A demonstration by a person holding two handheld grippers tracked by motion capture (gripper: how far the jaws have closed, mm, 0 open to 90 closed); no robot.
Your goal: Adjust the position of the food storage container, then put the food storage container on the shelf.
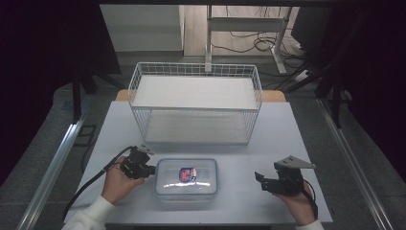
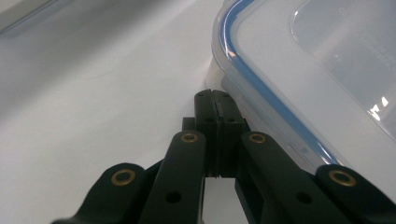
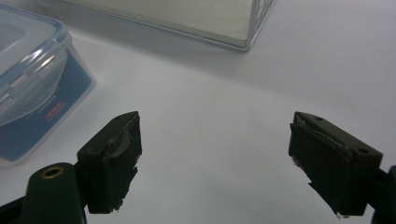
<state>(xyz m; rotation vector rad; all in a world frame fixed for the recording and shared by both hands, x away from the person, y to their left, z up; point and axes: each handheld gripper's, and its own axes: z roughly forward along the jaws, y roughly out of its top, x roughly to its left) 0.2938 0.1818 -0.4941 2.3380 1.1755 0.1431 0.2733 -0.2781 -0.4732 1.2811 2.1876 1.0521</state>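
A clear plastic food box (image 1: 186,178) with a blue-sealed lid and a red and blue label lies on the white table near its front edge. My left gripper (image 1: 149,169) is at the box's left side, jaws shut together with nothing between them. In the left gripper view its tips (image 2: 213,100) sit right by the box's (image 2: 299,79) near corner under the lid rim; whether they touch I cannot tell. My right gripper (image 1: 260,181) rests to the right of the box, apart from it, jaws open and empty. In the right gripper view (image 3: 215,140) the box (image 3: 32,88) lies at far left.
A white wire basket (image 1: 195,103) with two shelf levels stands behind the box at the table's middle; its corner (image 3: 252,28) shows in the right gripper view. Bare table (image 1: 239,153) lies between basket and box. The table's front edge is close to both hands.
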